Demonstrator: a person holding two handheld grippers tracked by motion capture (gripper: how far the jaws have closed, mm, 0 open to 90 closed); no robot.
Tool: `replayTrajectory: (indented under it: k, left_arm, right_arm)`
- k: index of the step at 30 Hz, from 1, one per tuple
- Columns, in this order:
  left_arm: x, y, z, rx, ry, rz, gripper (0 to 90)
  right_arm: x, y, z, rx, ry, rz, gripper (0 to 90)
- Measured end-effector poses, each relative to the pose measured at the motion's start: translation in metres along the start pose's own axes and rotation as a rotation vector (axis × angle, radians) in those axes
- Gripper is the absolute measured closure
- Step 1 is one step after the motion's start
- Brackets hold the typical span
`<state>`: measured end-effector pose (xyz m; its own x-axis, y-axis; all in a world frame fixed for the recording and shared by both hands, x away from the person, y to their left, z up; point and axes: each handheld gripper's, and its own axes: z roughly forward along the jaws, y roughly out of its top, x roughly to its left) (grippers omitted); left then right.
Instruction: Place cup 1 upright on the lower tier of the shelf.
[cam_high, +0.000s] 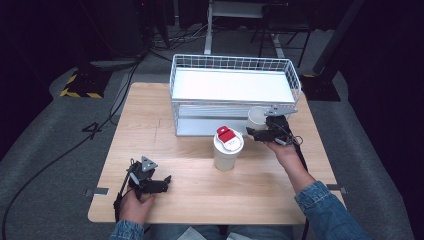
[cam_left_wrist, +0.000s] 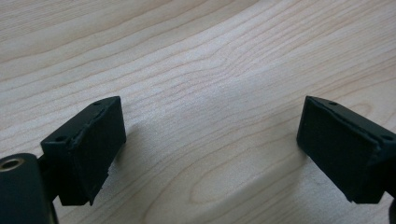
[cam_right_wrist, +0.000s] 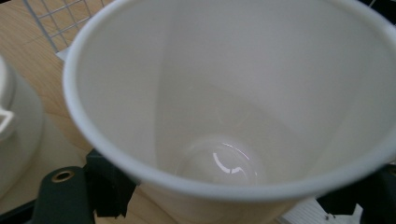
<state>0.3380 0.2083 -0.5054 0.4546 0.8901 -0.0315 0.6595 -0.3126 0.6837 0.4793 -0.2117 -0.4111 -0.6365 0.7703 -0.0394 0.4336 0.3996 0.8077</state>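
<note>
Right of centre in the high view, the right claw (cam_high: 261, 131) grips a white paper cup (cam_high: 256, 119) by its wall, just in front of the wire basket (cam_high: 235, 65). The right claw view looks straight into the empty cup (cam_right_wrist: 229, 116), jaws pressed against both sides. Best to keep the squeeze light so the thin wall does not buckle, and hold the cup upright near the lidded cup (cam_high: 228, 149). The left claw (cam_high: 162, 184), lower left, rests spread wide over the bare tabletop (cam_left_wrist: 196, 70).
</note>
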Motion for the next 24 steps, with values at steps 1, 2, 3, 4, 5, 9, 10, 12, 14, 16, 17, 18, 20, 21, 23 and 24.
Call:
replayTrajectory:
  k: [1,2,3,4,5,9,10,12,14,16,17,18,20,21,23,24]
  left_arm:
    - [0.0,0.0,0.0,0.0,0.001,0.0,8.6]
    - [0.0,0.0,0.0,0.0,0.0,0.0,8.6]
    - [0.0,0.0,0.0,0.0,0.0,0.0,8.6]
    - [0.0,0.0,0.0,0.001,0.0,-0.001,8.6]
    - [0.0,0.0,0.0,0.0,0.0,0.0,8.6]
    - [0.0,0.0,0.0,0.0,0.0,0.0,8.6]
    - [0.0,0.0,0.0,0.0,0.0,0.0,8.6]
    - [0.0,0.0,0.0,0.0,0.0,0.0,8.6]
    - [0.0,0.0,0.0,0.0,0.0,0.0,8.6]
    - [0.0,0.0,0.0,0.001,0.0,0.0,8.6]
    - [0.0,0.0,0.0,0.001,0.0,0.0,8.6]
    - [0.0,0.0,0.0,0.0,0.0,0.0,8.6]
    - [0.0,0.0,0.0,0.0,0.0,0.0,8.6]
    - [0.0,0.0,0.0,0.0,0.0,0.0,8.6]
    - [0.0,0.0,0.0,0.0,0.0,-0.001,8.6]
    - [0.0,0.0,0.0,0.0,0.0,-0.001,8.6]
  right_arm:
    - [-0.001,0.0,0.002,0.0,-0.006,0.003,22.8]
    - [-0.003,0.0,0.007,-0.002,-0.007,0.012,22.8]
    - [-0.003,0.0,0.007,-0.002,-0.007,0.012,22.8]
    - [-0.004,0.0,0.009,-0.002,-0.007,0.013,22.8]
    - [-0.005,-0.001,0.011,-0.002,-0.008,0.014,22.8]
    - [-0.006,-0.001,0.017,-0.002,-0.013,0.014,22.7]
    - [-0.006,-0.002,0.021,-0.001,-0.017,0.011,22.8]
    - [-0.007,-0.002,0.023,0.0,-0.02,0.021,22.8]
    - [-0.008,-0.003,0.025,0.001,-0.023,0.029,22.7]
    - [-0.009,-0.003,0.027,-0.001,-0.028,0.037,22.8]
    - [-0.009,-0.003,0.027,-0.001,-0.028,0.037,22.8]
    - [-0.01,-0.004,0.028,0.0,-0.027,0.047,22.8]
    - [-0.011,-0.005,0.031,0.003,-0.03,0.059,22.7]
    - [-0.012,-0.005,0.032,0.005,-0.031,0.06,22.8]
    - [-0.012,-0.006,0.033,0.008,-0.032,0.065,22.7]
    - [-0.013,-0.006,0.034,0.01,-0.035,0.064,22.7]
